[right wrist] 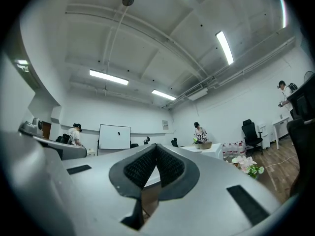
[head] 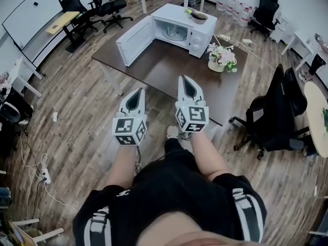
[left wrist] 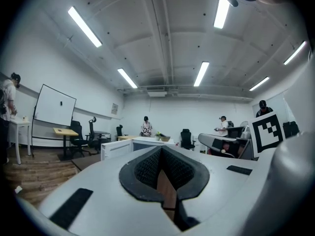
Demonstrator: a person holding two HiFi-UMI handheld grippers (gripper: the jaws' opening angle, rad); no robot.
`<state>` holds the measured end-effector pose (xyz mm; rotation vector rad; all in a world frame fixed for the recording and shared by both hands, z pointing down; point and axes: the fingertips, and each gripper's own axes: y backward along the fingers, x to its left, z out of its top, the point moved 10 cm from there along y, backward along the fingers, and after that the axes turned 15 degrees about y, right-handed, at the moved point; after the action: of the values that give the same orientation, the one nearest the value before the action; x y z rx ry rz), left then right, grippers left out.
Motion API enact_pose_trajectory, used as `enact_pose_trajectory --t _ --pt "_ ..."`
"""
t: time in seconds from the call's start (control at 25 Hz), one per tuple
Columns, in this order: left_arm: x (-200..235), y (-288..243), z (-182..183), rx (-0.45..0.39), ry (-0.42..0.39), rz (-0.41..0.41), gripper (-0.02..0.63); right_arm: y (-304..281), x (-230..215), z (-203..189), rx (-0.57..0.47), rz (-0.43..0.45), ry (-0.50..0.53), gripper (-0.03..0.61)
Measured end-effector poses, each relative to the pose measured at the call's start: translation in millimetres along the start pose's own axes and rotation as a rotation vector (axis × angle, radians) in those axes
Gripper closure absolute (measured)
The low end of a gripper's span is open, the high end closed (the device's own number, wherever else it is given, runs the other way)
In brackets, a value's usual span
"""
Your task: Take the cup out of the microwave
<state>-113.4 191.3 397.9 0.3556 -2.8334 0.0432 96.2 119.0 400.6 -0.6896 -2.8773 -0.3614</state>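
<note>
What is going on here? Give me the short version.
A person holds a grey two-jaw gripper in each hand and faces a dark brown table. On the table stands a white microwave oven with its door swung open. The left gripper and the right gripper are both short of the microwave, fingers closed on nothing. Something pale sits inside the oven, too small to identify.

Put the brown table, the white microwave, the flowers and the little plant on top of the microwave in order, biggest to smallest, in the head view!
1. table
2. microwave
3. flowers
4. plant: it looks slightly smaller than the flowers, but it sits farther from the camera, so this last pair is unsure.
</note>
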Motion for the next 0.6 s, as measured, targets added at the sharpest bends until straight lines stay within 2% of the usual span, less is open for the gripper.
enact_pose_trajectory --t 0.4,0.6 --pt "62.3 -215.3 39.3 0.000 -0.002 0.021 0.614 -210.8 -82.8 -46.0 -0.004 0.030 -0.012 0.577" --pt "83.5 -314.9 55.4 0.007 0.001 0.017 0.614 -296.4 -119.5 -65.9 0.009 0.055 -0.017 0.577"
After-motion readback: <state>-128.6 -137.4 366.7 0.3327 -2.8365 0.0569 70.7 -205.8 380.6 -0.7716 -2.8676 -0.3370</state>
